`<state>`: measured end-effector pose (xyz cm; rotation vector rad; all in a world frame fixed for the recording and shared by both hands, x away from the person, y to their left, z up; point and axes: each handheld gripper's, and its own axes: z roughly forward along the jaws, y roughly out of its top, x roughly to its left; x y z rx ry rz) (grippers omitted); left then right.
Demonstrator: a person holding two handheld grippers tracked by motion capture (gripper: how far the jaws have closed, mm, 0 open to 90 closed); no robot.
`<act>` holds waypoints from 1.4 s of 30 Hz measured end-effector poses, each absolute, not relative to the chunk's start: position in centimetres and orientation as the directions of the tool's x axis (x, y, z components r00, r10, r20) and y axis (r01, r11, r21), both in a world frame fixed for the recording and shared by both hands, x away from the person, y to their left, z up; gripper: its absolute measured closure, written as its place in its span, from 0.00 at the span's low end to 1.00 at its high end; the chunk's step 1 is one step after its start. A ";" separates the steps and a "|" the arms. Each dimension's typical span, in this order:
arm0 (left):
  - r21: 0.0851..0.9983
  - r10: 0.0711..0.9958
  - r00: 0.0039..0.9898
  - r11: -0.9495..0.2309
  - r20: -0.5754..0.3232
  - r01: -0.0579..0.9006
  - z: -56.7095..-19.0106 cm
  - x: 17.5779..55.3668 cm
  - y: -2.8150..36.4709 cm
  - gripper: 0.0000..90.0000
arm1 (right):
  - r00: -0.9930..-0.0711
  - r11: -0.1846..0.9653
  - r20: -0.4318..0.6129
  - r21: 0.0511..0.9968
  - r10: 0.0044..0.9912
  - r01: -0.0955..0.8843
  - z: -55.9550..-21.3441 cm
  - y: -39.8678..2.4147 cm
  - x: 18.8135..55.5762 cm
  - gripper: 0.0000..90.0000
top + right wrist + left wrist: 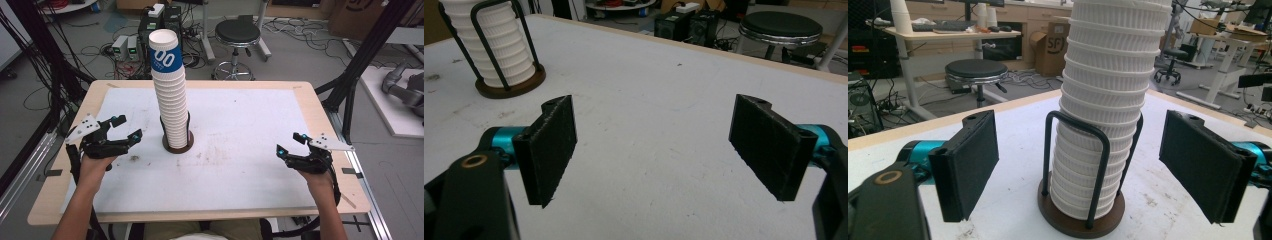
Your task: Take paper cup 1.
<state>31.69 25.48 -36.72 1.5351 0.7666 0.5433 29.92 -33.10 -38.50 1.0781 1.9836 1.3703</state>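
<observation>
Left gripper (125, 128) is hovering spread, facing the cup stack (170, 100) just ahead, lined up to grasp it. Right gripper (290, 144) is waiting spread over bare tabletop (240, 165), well apart from the stack.

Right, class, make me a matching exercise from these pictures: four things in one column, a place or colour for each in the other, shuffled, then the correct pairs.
Things:
1. stack of cups
2. holder base
3. left tongs
4. stool

Descriptions:
A. on the floor beyond the table
B. open, aimed at the stack
C. white, with a blue band on the top cup
D. dark brown, round, on the table

Pairs: 1-C, 2-D, 3-B, 4-A
</observation>
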 end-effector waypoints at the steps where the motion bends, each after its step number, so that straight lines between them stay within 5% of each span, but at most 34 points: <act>1: 0.988 0.739 0.666 -0.005 -0.099 0.152 -36.7 31.7 25.4 0.18 | -0.564 0.182 0.037 0.928 0.825 0.327 -38.5 -33.1 29.9 0.22; 12: 0.988 0.738 0.665 0.010 -0.112 0.155 -36.6 31.8 25.6 0.18 | -0.570 0.164 0.056 0.931 0.819 0.327 -38.5 -33.3 29.7 0.22; 32: 0.988 0.709 0.697 0.000 -0.111 0.157 -36.6 31.9 24.6 0.18 | -0.712 0.189 0.090 0.934 0.697 0.303 -36.2 -28.9 30.6 0.22; 42: 0.989 0.671 0.729 0.042 -0.134 0.142 -35.6 32.2 24.1 0.18 | -0.785 0.210 0.061 0.948 0.616 0.238 -31.9 -25.3 33.3 0.22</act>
